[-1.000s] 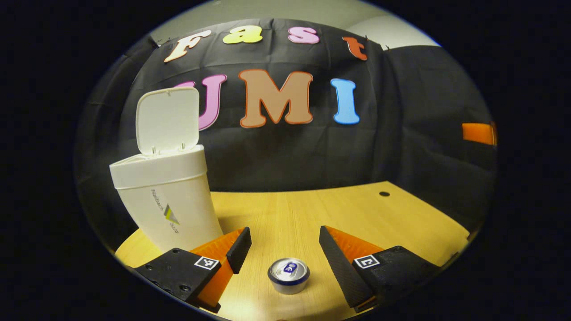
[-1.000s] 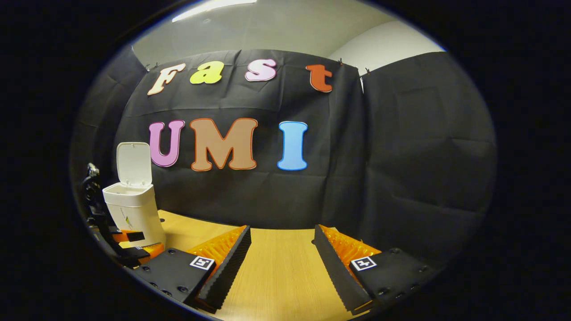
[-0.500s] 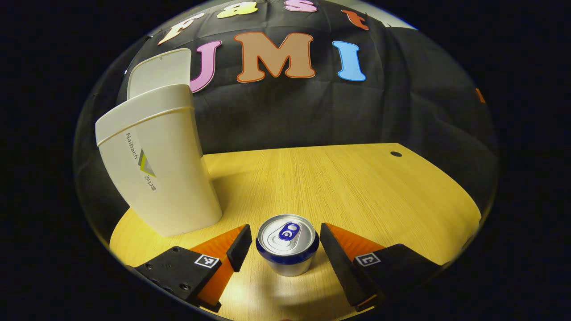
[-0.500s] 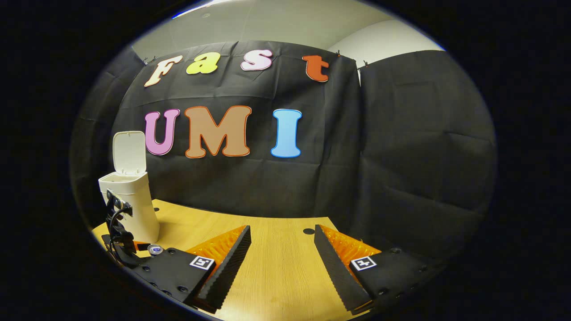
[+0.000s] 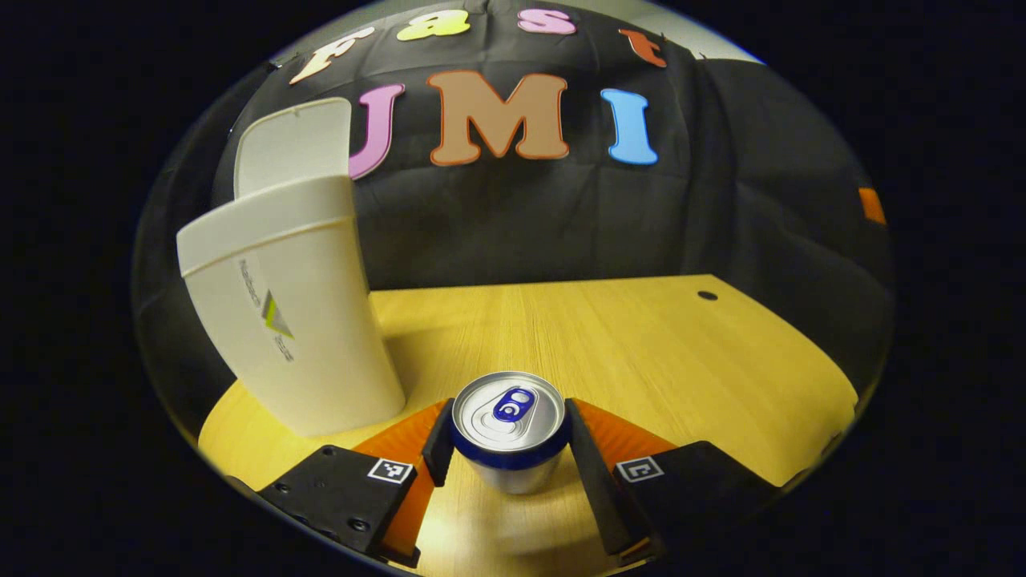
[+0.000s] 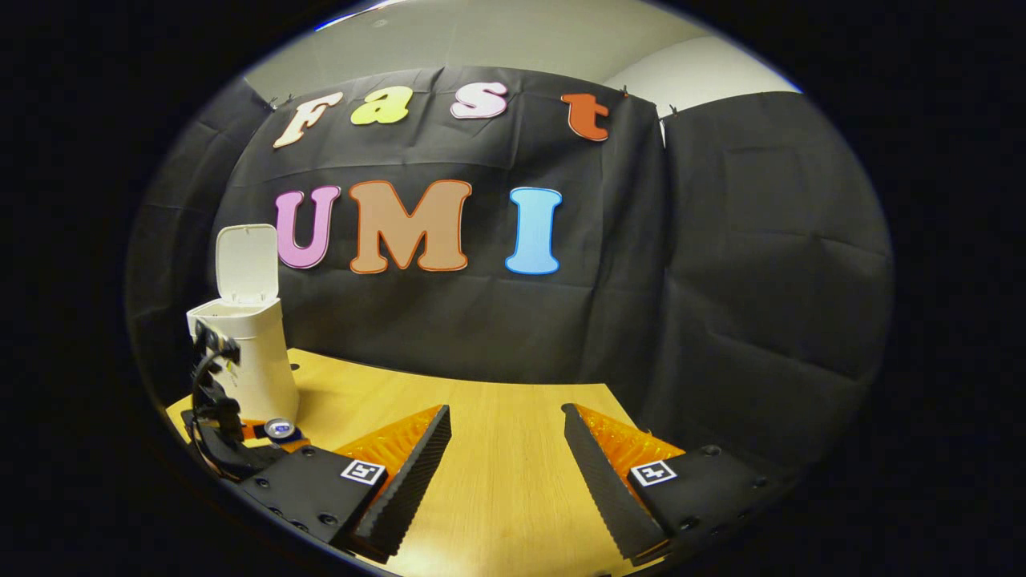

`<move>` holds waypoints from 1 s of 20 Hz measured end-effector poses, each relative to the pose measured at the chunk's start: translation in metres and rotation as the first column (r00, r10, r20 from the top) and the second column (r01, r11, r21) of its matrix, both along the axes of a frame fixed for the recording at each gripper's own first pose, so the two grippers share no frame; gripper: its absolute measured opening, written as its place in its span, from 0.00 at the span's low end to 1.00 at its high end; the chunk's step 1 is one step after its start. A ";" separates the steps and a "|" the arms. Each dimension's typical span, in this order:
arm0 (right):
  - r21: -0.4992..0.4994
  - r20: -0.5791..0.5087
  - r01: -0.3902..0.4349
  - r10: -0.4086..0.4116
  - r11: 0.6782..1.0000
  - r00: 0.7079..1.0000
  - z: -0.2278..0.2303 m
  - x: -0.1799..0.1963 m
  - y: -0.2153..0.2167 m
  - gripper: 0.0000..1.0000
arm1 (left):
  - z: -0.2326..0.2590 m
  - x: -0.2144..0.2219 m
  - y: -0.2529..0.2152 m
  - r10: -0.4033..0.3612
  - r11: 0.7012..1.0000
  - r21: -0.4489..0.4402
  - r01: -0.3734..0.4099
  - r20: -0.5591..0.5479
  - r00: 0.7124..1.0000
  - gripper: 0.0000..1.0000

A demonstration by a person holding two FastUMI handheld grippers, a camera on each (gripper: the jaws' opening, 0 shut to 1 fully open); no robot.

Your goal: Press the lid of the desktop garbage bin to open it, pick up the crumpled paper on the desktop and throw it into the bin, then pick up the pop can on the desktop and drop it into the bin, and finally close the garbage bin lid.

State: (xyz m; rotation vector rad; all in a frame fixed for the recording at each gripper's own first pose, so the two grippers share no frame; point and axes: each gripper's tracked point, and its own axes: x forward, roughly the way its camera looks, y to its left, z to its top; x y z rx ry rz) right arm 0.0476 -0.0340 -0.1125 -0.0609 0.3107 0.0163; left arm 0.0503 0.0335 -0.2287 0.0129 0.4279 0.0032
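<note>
Nearby, the tall white plastic bin (image 5: 296, 320) stands lid-up on the wooden desk (image 5: 641, 353). Left gripper (image 5: 506, 437) clamps the upright silver pop can (image 5: 510, 429); a shallow grip could let it slip. Right gripper (image 6: 506, 457) gapes wide, empty.

Recording booth: black cloth wall (image 6: 721, 280), wooden desk (image 5: 641, 353).

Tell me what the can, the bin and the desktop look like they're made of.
Pop can: metal, likely aluminium; bright brushed silver top with pull tab, glossy blue band under the rim.
Garbage bin: looks like moulded plastic, matte off-white, smooth walls, thin hinged lid standing open.
Desktop: light wood-grain surface with a soft sheen; laminate or veneer, cannot tell which.
</note>
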 end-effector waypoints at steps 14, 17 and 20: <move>0.020 0.023 -0.185 0.184 0.983 0.983 0.003 0.016 0.092 0.95 | 0.235 0.037 0.092 0.097 0.994 0.002 -0.107 0.414 0.905 0.75; 0.011 0.026 -0.183 0.182 0.983 0.983 0.005 0.014 0.094 0.91 | 0.263 0.047 0.129 0.142 0.986 0.014 -0.167 0.466 0.874 0.75; 0.013 0.011 -0.169 0.169 0.985 0.986 0.000 0.012 0.094 0.91 | 0.274 0.055 0.163 0.176 0.975 0.035 -0.220 0.487 0.856 0.75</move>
